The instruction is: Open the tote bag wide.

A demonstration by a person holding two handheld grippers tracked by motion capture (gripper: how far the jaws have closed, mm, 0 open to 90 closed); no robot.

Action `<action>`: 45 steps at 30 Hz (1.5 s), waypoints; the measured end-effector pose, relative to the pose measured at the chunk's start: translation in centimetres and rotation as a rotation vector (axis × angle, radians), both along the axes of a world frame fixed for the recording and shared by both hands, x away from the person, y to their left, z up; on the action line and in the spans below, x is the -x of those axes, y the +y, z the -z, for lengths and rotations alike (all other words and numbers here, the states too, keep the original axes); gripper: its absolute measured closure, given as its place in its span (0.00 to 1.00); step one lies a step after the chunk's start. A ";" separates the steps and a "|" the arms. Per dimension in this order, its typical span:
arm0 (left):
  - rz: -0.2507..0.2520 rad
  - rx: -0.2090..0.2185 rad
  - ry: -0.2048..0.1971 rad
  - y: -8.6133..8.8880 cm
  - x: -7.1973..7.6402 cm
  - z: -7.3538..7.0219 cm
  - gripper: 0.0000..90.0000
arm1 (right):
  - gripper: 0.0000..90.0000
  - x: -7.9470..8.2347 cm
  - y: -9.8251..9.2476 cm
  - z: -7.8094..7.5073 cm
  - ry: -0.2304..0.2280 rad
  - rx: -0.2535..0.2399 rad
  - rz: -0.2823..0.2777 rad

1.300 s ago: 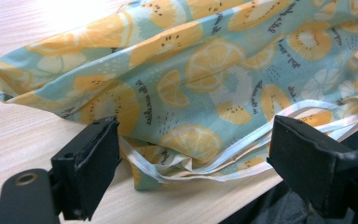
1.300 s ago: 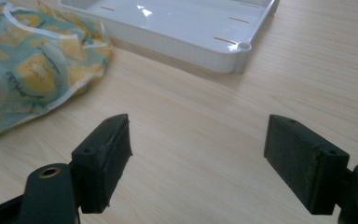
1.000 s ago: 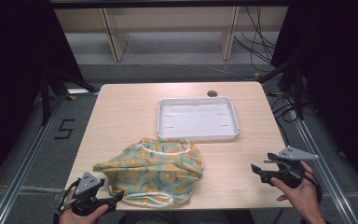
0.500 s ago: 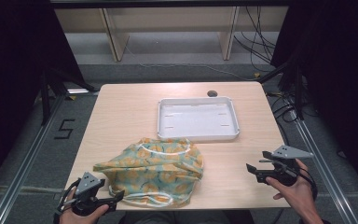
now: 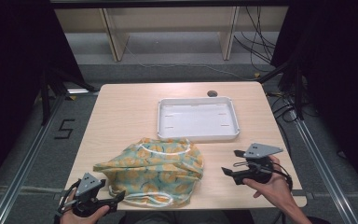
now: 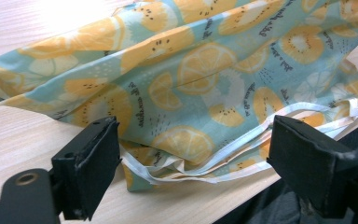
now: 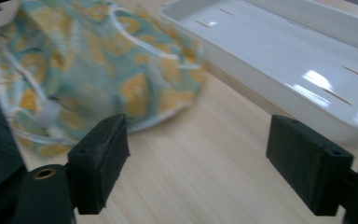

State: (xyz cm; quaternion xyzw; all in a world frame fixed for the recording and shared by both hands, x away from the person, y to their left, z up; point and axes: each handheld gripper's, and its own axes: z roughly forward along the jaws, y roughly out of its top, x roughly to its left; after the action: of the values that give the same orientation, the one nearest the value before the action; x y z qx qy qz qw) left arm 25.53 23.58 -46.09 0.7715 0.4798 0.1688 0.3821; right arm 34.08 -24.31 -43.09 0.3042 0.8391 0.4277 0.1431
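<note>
The bag [image 5: 154,170], a cloth one printed with orange slices on pale blue, lies crumpled at the near middle of the surface [image 5: 121,112], its white drawstring [image 6: 223,154] trailing along the near edge. My left tongs [image 5: 114,199] sit at its near left corner, wide apart, with the hem and cord just ahead of them and nothing pinched yet. My right tongs [image 5: 228,171] are also wide apart and empty, though they have just been closing a little; they point left at the bag's right side with bare wood between.

I judge the step in hand to be taking hold of the bag on both sides. To do it well I'd bring the right tongs in low over the wood, catch a fold of cloth rather than the loose cord alone, and close the left on the hem, so the bag lifts evenly.

The tray [image 5: 198,117] waits white and empty, just beyond the bag.

Small dark lettering curves beside the printed slices; I can't read it. A "5" [image 5: 63,129] marks the floor at left.
</note>
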 end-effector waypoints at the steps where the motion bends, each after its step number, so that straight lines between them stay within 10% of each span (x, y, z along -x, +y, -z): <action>1: -0.006 -0.001 -0.005 -0.1 0.1 0.0 0.18 | 0.27 -0.1 1.0 0.0 -0.006 -0.004 -0.030; 12: -0.010 0.033 -0.015 -0.9 0.4 0.0 0.18 | 0.38 -0.7 6.9 -0.2 0.017 0.009 -0.204; 30: 0.015 -0.009 -0.012 -0.6 0.3 -0.1 0.18 | 0.50 -2.1 13.0 1.5 0.037 0.099 -0.283; 38: 0.011 -0.010 -0.017 -0.4 0.3 -0.2 0.18 | 0.97 -2.4 13.8 2.1 0.045 0.186 -0.305; 45: -0.017 0.019 -0.031 -0.7 0.4 -0.2 0.18 | 1.00 -2.5 12.7 1.7 0.049 0.198 -0.300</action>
State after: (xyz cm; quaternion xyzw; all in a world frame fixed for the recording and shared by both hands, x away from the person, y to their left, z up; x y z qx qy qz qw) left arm 25.18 22.88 -45.93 0.7612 0.4818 0.1794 0.3952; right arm 36.54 -11.64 -44.81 0.1704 0.9163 0.3521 0.0863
